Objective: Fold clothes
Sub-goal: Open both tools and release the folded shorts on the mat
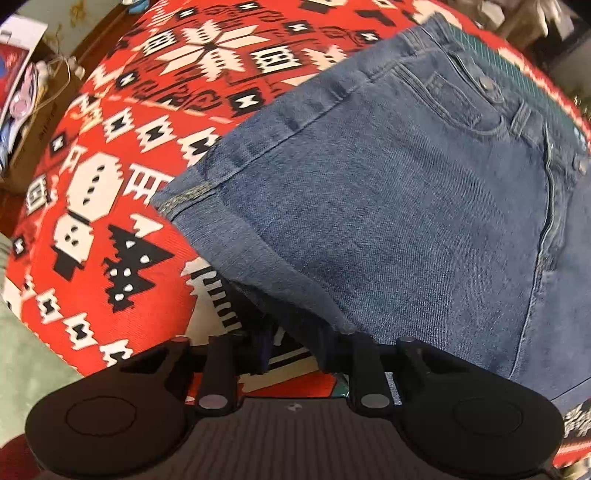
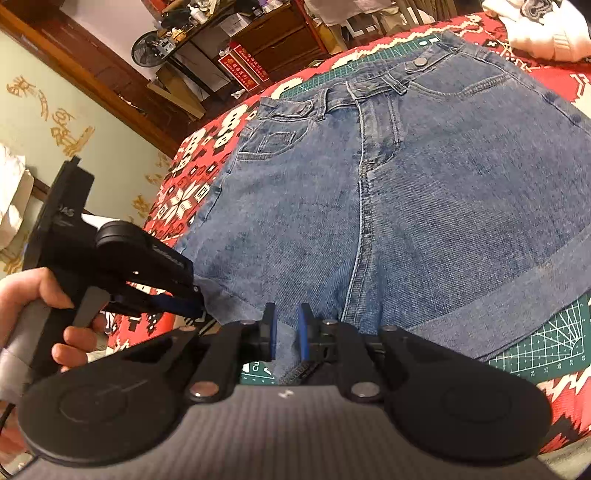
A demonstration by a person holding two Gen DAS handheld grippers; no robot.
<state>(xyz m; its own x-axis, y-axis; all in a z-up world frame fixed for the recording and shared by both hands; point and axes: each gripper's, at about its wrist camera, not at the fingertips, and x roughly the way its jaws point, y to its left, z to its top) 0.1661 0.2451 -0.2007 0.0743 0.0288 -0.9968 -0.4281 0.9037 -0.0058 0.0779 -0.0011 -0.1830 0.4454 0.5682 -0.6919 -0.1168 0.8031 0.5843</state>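
Note:
Blue denim shorts (image 2: 424,206) lie flat, waistband at the far side, on a green cutting mat (image 2: 546,343). My right gripper (image 2: 287,332) is at the near hem by the crotch, its blue-padded fingers (image 2: 271,334) close together with denim pinched between them. My left gripper (image 2: 197,306), held by a hand (image 2: 26,295), is shut on the left leg's hem corner. In the left wrist view the shorts (image 1: 406,206) drape over the left gripper (image 1: 295,350). One finger (image 1: 266,349) shows there; the other is hidden under denim.
A red, white and black patterned cloth (image 1: 122,192) covers the table. White clothing (image 2: 546,33) lies at the far right edge. A cardboard box (image 1: 33,122) stands off the table's left side, with shelves and a fan (image 2: 147,48) beyond.

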